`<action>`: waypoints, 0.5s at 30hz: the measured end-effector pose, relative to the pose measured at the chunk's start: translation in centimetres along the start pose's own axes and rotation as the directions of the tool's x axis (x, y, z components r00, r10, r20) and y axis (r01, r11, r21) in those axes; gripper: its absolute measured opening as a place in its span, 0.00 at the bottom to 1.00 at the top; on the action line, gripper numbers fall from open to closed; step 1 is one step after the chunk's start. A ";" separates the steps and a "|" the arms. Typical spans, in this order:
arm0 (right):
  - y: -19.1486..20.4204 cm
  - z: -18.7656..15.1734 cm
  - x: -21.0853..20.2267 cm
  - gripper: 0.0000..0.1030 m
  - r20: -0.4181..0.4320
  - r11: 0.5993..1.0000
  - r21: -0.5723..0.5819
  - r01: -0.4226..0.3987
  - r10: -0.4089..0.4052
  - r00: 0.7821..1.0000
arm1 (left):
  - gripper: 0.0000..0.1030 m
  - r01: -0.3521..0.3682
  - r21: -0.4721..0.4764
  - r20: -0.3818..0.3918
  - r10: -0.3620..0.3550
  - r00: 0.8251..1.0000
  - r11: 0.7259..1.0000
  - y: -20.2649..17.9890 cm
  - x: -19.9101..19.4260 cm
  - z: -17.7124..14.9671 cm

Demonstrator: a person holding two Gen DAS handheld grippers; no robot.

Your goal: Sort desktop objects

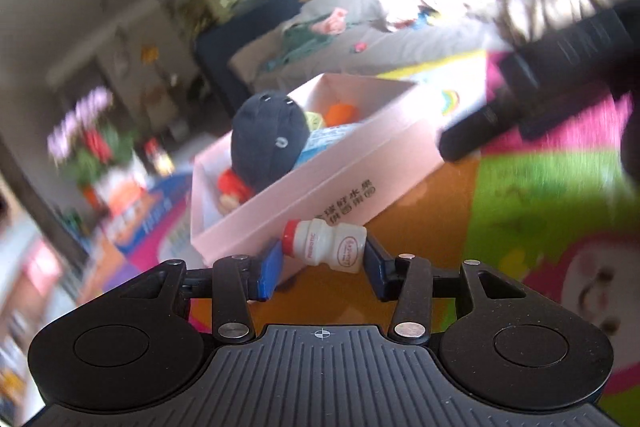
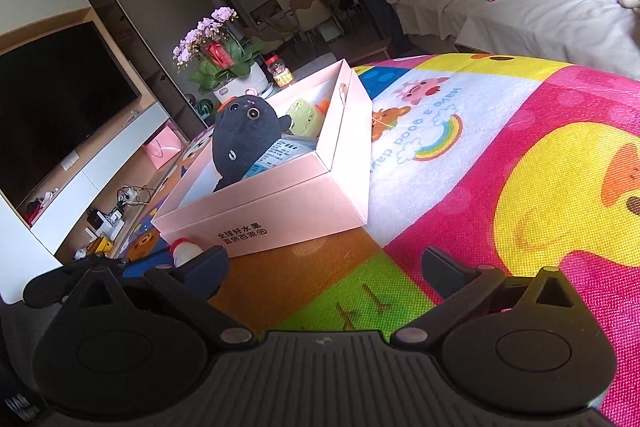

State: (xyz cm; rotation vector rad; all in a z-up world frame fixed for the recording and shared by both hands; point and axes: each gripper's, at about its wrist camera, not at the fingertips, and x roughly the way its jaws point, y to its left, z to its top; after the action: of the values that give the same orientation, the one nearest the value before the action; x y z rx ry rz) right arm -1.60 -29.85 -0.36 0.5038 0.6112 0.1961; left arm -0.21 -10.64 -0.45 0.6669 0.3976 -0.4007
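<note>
My left gripper (image 1: 322,263) is shut on a small white yogurt bottle (image 1: 326,243) with a red cap, held sideways above the colourful play mat, just in front of the pink box (image 1: 320,187). The box holds a dark plush toy (image 1: 268,139), an orange item (image 1: 340,113) and a blue packet. My right gripper (image 2: 324,267) is open and empty above the mat, near the pink box (image 2: 272,207). The plush (image 2: 240,143) and a green toy (image 2: 304,117) show inside it. The bottle (image 2: 186,251) peeks out at the left, with the left gripper under it.
The right gripper's black body (image 1: 540,87) hangs at the upper right of the left wrist view. A grey sofa (image 2: 520,11) with clothes lies behind the mat. A flower pot (image 2: 228,67) and a TV (image 2: 52,107) stand at the left.
</note>
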 end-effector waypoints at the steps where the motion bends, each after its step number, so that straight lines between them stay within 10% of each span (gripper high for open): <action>1: 0.0 0.0 0.0 1.00 0.000 1.000 0.000 0.001 -0.001 1.000 | 0.48 -0.020 0.058 0.011 0.019 1.000 0.998 -0.7 0.0 -0.2; 5: 0.0 0.0 -0.1 1.00 0.000 1.000 0.001 0.001 -0.001 1.000 | 0.48 -0.043 0.171 0.034 0.038 0.999 0.984 -2.4 0.0 -0.6; 15: 0.0 -0.2 0.1 1.00 -0.006 1.000 0.006 0.002 -0.002 1.000 | 0.50 0.125 0.093 0.021 -0.127 0.992 0.988 -2.4 -0.3 -0.5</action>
State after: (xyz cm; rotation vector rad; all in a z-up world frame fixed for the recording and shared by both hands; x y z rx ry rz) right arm -1.61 -29.72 -0.50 0.5083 0.6183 0.1935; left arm -1.71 -11.98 -1.91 0.7270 0.3989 -0.5503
